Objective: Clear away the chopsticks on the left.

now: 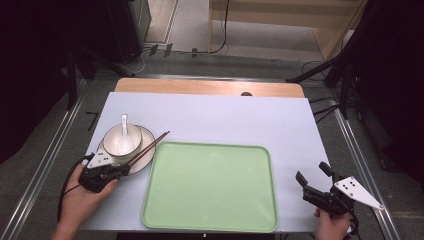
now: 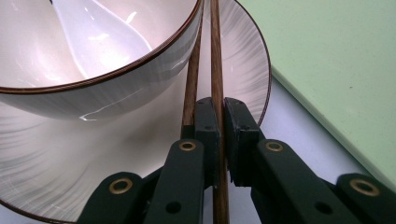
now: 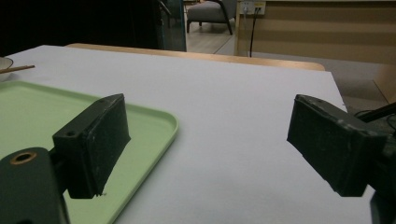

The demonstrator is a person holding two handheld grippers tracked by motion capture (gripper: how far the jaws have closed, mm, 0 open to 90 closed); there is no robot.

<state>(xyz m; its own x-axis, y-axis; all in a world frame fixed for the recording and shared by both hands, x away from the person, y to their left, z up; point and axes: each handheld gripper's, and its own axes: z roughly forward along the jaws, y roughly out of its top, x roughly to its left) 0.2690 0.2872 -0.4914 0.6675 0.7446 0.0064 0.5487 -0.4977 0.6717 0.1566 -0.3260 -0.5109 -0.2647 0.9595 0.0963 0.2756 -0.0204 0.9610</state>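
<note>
A white bowl (image 1: pixel 121 140) with a white spoon (image 1: pixel 124 131) in it stands on a white plate (image 1: pixel 146 136) at the table's left. Two brown chopsticks (image 1: pixel 152 145) lie across the plate's right rim. My left gripper (image 1: pixel 127 165) is at the plate's near edge. In the left gripper view its jaws (image 2: pixel 221 116) are shut on one chopstick (image 2: pixel 216 56), and the second chopstick (image 2: pixel 191 84) runs just beside the left jaw, against the bowl (image 2: pixel 116 88). My right gripper (image 1: pixel 311 171) hovers open at the table's right, jaws wide apart (image 3: pixel 210 140) with nothing between them.
A large light green tray (image 1: pixel 210 220) lies in the middle of the white table, between the two grippers, its left edge close to the plate. Its corner (image 3: pixel 163 122) lies just left of the right gripper. A wooden table edge (image 1: pixel 210 87) runs along the back.
</note>
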